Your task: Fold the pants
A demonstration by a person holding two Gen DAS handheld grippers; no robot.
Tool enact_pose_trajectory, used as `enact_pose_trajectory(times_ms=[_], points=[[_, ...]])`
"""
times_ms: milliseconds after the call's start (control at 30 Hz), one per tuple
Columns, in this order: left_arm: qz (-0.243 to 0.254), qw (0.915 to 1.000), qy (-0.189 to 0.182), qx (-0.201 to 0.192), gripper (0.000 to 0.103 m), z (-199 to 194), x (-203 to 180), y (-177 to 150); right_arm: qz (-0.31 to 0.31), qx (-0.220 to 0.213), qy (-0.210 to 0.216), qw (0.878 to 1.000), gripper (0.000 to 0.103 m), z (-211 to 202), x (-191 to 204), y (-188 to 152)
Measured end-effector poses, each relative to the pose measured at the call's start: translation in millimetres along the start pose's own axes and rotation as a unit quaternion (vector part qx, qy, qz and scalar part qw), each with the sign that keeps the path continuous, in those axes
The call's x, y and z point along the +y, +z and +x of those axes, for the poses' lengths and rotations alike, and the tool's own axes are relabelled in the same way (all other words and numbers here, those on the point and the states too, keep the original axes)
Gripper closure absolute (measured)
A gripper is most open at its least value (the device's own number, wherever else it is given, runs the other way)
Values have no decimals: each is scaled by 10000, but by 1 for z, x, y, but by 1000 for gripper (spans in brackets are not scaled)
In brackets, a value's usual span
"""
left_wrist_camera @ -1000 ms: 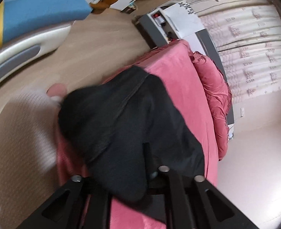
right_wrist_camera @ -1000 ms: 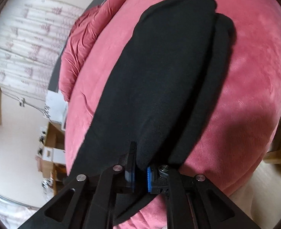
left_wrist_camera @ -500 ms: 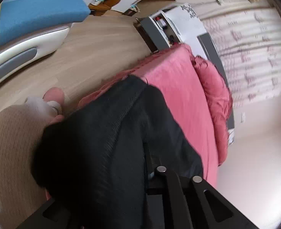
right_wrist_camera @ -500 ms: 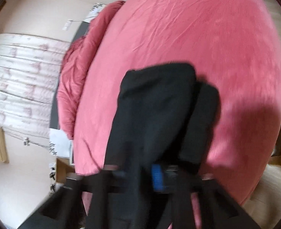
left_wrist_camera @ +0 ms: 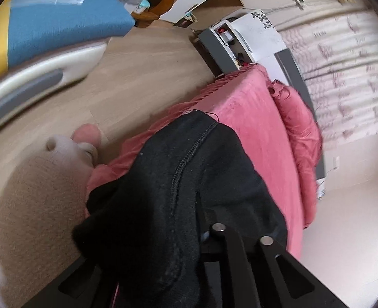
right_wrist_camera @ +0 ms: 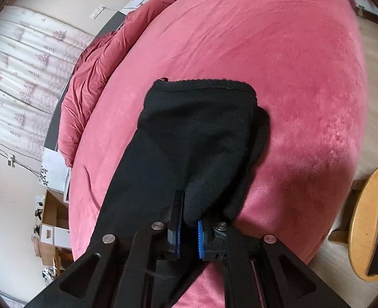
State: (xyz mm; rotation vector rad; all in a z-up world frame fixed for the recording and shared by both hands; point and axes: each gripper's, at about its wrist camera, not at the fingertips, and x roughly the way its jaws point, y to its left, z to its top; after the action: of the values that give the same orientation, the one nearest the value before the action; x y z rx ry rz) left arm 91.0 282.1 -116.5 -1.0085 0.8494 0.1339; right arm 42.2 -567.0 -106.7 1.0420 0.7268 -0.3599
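Observation:
The black fleece pants (right_wrist_camera: 196, 133) hang lifted above the pink bed (right_wrist_camera: 278, 51), their hemmed edge across the top of the fold. My right gripper (right_wrist_camera: 189, 227) is shut on the pants, blue pads pinching a bunched fold. In the left wrist view the pants (left_wrist_camera: 189, 187) drape over my left gripper (left_wrist_camera: 189, 233), showing a seam and the waistband. The left fingers are mostly hidden under the cloth and look closed on it. The bed (left_wrist_camera: 255, 128) lies beyond.
A person's beige-trousered leg (left_wrist_camera: 35, 218) and pink slipper (left_wrist_camera: 86, 133) stand left of the bed on the wood floor. A blue mat (left_wrist_camera: 60, 18) and grey nightstand (left_wrist_camera: 214, 51) lie further off. A round wooden stool (right_wrist_camera: 371, 220) stands right of the bed. A pink duvet (right_wrist_camera: 94, 77) is bunched at the bed's head.
Both grippers have lifted the pants off the bed and pulled them nearer. In the right view the long flat length has shortened to a hanging fold; in the left view the cloth has bunched closer.

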Motion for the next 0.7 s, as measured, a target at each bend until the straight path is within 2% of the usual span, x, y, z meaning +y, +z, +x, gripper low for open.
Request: enact_pose_trajectory(times_ms=[67,100,167,200,233,300,367,433,500,600,700], points=[[179,9996,201,-42,84,-7,-5,-1,-53,-264,-344,9990,81,-17,0,-7],[189,9992,322,-116,77,-15,-5,-2,-77,-469,-573,9972,78,-27,-3,-10],[24,9983,520,-277,74,-31,0,0,-211,-967,-1209,9877,60,-48,4,-18],[-40,9975,569,-407,74,-39,2,0,-337,-1169,-1380,9829,59,-58,7,-22],[-100,9952,684,-698,73,-53,4,0,-573,-1401,-1518,9768,58,-68,16,-29],[-74,9876,910,-1277,73,-78,1,0,-949,-1589,-1570,9701,58,-77,33,-39],[52,9826,906,-1619,73,-92,-9,-1,-1454,-1601,-1363,9668,58,-79,62,-53],[415,9810,805,-1716,71,-93,-29,-4,-1918,-1397,-1067,9656,58,-71,93,-67],[939,9807,694,-1567,69,-81,-53,-11,-2463,-996,-628,9620,58,-53,135,-89],[2079,9708,524,-1077,69,-42,-100,-34,-2850,-193,176,9582,58,-21,181,-123],[2712,9611,336,-404,69,0,-133,-57,-3218,635,764,9416,58,16,232,-162]])
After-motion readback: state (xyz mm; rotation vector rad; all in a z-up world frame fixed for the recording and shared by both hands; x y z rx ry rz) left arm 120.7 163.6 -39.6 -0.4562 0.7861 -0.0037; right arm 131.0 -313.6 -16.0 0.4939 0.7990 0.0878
